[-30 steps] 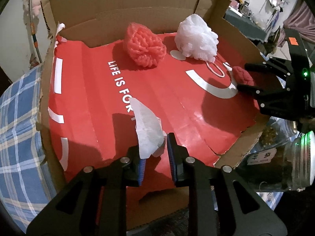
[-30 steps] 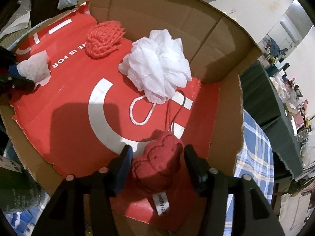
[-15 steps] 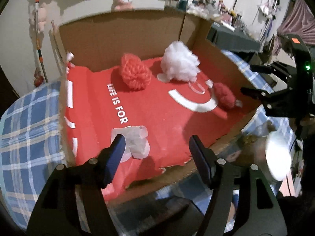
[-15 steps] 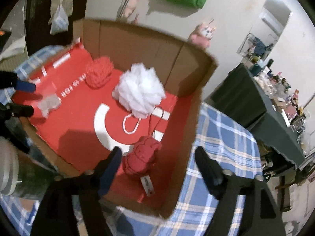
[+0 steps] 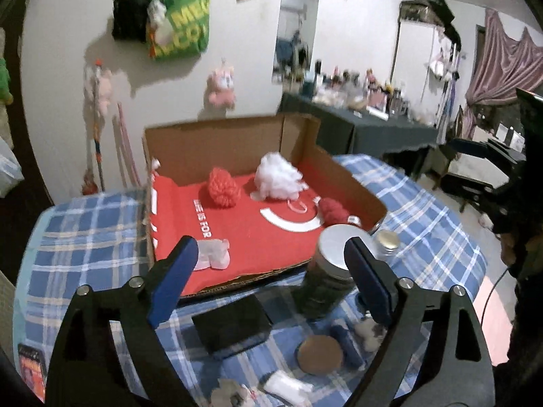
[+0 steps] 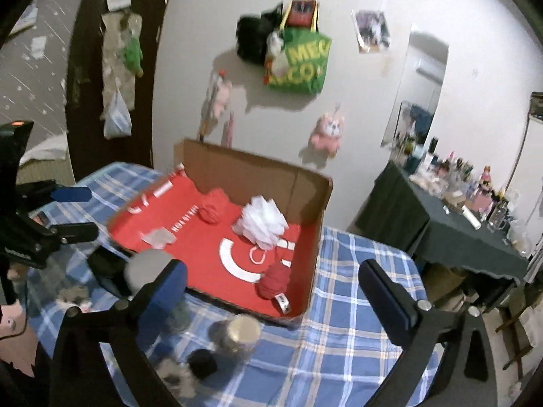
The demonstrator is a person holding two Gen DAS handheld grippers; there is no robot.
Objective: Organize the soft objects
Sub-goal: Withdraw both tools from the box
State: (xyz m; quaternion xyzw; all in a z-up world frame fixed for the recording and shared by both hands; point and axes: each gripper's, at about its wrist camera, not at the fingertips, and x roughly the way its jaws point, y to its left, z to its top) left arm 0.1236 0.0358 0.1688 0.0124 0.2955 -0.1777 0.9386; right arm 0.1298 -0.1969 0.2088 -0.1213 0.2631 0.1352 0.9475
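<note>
With four soft things lying in the cardboard box (image 5: 234,142), both tools, left (image 5: 271,268) and right (image 6: 271,291), are opening on nothing, and the remaining soft bits (image 5: 370,330) lie below the left tool, nearer it.

A plaid cloth (image 5: 88,237) covers the table — on it 2 lidded jars (image 5: 327,278), a black box (image 5: 232,322).

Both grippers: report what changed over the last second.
Left gripper released the pale translucent piece, right gripper released the dark red pompom; both drew back and up, jaws opening, nothing between them. Coral pouf and white pouf stayed put in the cardboard box.
</note>
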